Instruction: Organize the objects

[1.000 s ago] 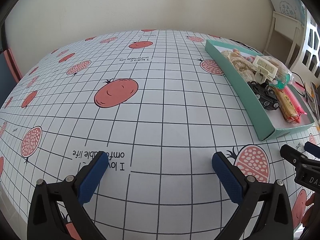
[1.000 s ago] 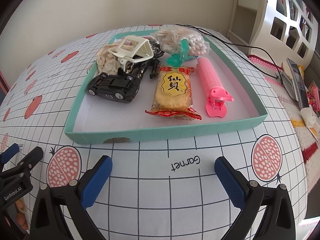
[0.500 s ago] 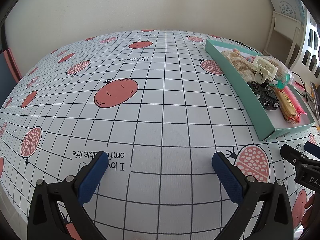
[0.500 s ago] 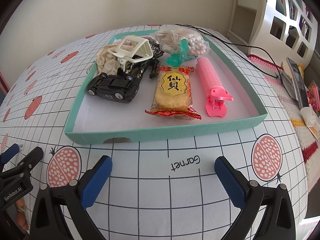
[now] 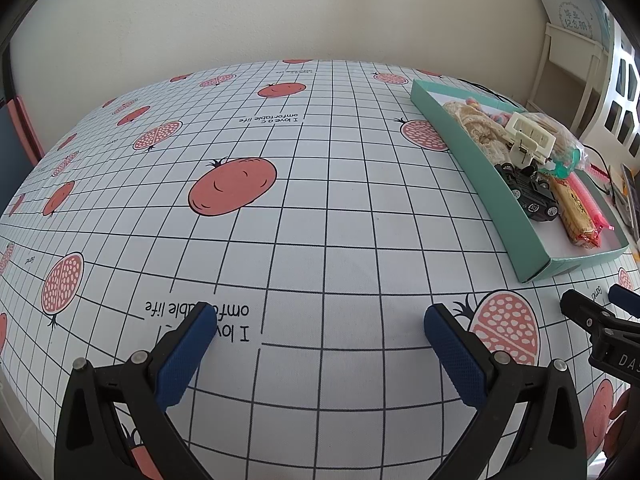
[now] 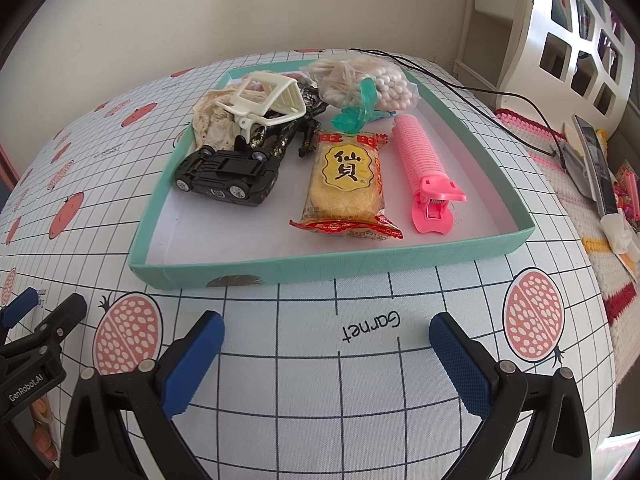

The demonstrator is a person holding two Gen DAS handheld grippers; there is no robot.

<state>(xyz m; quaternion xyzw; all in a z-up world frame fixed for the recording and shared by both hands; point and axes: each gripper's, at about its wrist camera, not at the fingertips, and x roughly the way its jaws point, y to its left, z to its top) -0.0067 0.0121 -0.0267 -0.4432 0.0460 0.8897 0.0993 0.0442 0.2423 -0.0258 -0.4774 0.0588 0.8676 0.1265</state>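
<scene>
Teal tray sits dead ahead of the right tool, spread and empty, nearer than the equally spread left tool.

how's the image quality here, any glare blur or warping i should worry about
Left wrist view: strong fisheye bend, the tablecloth grid bulges and corners go black; light even, shadows soft, focus sharp. Right wrist view: same warping, the tray front wall bows; slight sheen on the snack packet, its print still legible; the shelf at right looks bright, near washed out.
</scene>
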